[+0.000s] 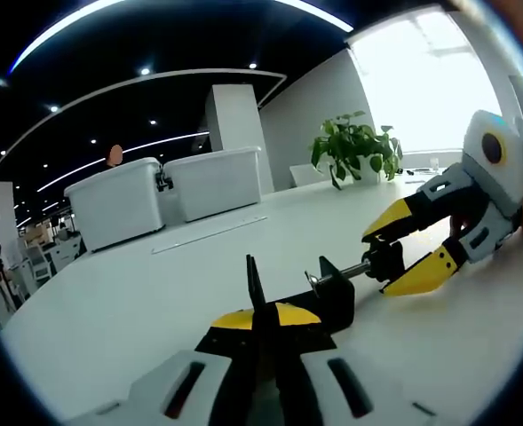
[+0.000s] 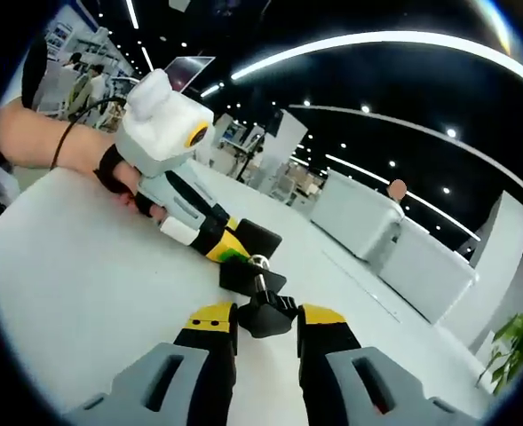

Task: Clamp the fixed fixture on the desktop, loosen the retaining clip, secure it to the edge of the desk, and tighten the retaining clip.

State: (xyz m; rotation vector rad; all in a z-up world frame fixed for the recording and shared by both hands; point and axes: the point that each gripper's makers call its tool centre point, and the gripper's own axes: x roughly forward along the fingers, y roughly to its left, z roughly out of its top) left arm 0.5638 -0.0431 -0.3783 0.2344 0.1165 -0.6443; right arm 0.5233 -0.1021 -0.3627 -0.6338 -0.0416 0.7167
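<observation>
Low in the frame, my left gripper (image 1: 265, 324) pinches the black metal desk clamp (image 1: 319, 297). My right gripper (image 2: 265, 319) closes around its black screw knob (image 2: 267, 312) on the white desk (image 2: 66, 284).

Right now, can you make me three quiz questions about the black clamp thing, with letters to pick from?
1. Where is the black metal screw clamp?
A. on the white desk
B. on a bin
C. on the floor

2. How many white plastic bins stand behind?
A. one
B. two
C. five

3. What does the right tool hold?
A. nothing
B. a leaf
C. the clamp's black knob

Answers: 1 A, it rests on the white desk. 2 B, two stand side by side. 3 C, its yellow-tipped jaws pinch the knob, while the left tool grips the clamp body.
</observation>
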